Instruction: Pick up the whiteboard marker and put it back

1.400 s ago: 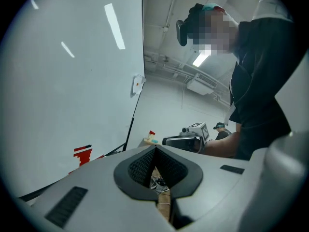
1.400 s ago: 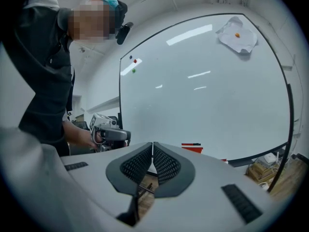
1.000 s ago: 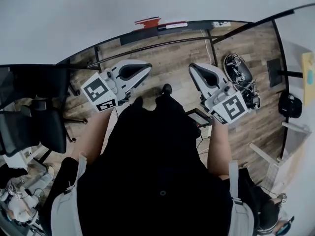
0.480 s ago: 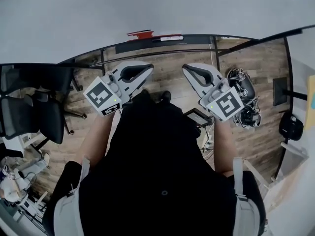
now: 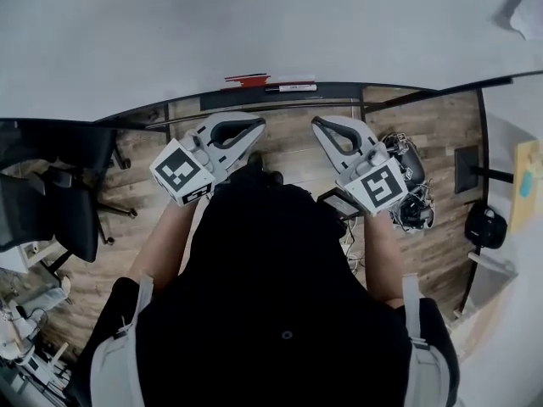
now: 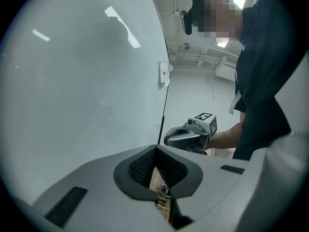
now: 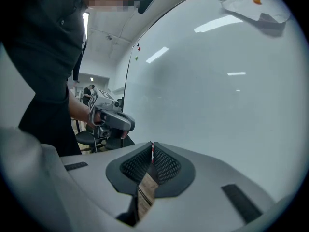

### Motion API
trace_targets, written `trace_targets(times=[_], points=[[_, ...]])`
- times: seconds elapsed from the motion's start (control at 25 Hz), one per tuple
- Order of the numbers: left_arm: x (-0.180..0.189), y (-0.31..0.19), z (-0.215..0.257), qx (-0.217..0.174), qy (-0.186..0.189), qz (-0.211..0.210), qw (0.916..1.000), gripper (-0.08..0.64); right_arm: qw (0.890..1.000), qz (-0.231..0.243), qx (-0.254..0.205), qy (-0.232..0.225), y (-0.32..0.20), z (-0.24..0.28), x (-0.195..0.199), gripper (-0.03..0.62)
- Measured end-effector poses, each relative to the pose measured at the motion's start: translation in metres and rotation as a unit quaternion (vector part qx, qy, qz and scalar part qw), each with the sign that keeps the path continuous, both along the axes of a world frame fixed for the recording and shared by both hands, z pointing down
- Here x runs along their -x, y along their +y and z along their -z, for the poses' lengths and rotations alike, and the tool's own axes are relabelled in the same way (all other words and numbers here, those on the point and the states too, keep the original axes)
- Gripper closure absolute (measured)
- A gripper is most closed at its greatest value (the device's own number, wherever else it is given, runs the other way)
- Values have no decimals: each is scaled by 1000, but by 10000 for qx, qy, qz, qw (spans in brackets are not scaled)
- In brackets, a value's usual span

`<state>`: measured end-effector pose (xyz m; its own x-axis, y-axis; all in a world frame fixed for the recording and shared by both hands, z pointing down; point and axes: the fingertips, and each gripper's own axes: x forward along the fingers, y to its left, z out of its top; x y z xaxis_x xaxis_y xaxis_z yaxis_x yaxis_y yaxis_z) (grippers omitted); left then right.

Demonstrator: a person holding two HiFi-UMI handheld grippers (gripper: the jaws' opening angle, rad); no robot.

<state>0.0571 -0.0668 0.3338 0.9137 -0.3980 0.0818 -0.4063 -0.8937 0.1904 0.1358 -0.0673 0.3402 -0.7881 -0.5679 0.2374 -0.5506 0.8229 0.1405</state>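
The markers lie on the whiteboard's dark tray [image 5: 339, 90] in the head view: a red one [image 5: 248, 80] and a white one [image 5: 291, 86] beside it. My left gripper [image 5: 257, 124] and right gripper [image 5: 316, 124] hang side by side just below the tray, tips pointing at it. Both have their jaws shut with nothing held. In the left gripper view the whiteboard [image 6: 82, 71] fills the left and the right gripper [image 6: 186, 137] shows beyond my shut left gripper [image 6: 156, 147]. In the right gripper view a thin red-and-white sliver shows at the tip of my right gripper [image 7: 152, 144], with the left gripper [image 7: 113, 121] beyond.
A black office chair [image 5: 51, 202] stands at the left on the wooden floor. Black equipment with cables [image 5: 411, 185] lies on the floor at the right. A crumpled paper with an orange magnet [image 7: 251, 6] sticks high on the board.
The tray with the markers has slid lower and nearer in the head view. Both grippers have drawn closer together and closer to the tray, still shut.
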Motion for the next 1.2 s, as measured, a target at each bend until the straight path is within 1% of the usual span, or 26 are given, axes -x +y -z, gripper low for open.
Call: trace_targets(times=[0.12,0.4,0.52,0.68,0.88,1.0,1.2], points=[[9,-9,-5,5,-23,-14,10000,548,9997,-9,-25,239,-8,-6,8,571],[23,-23,-24,-15,-71,-47,10000,548,9941,-184,-50,1067,-24,-29,14,571],[26,-25,-31,53,-91,-62,9999,548,9936,-220,44,1107,-29,-35,15,571],[25,-28,-38,30,-97,-123,9999,548,9938,-238,229,1062,-37,-47,16,571],[24,-36,-45,63,-127,-85,9999,548,9918,-183,344,1214,-53,-68,20,569],[22,-40,-50,172,-207,-83,9996,548,9908,-180,428,1271,-65,-82,20,569],[19,-45,-51,159,-178,-104,9997,548,9878,-69,566,1452,-76,-107,24,569]])
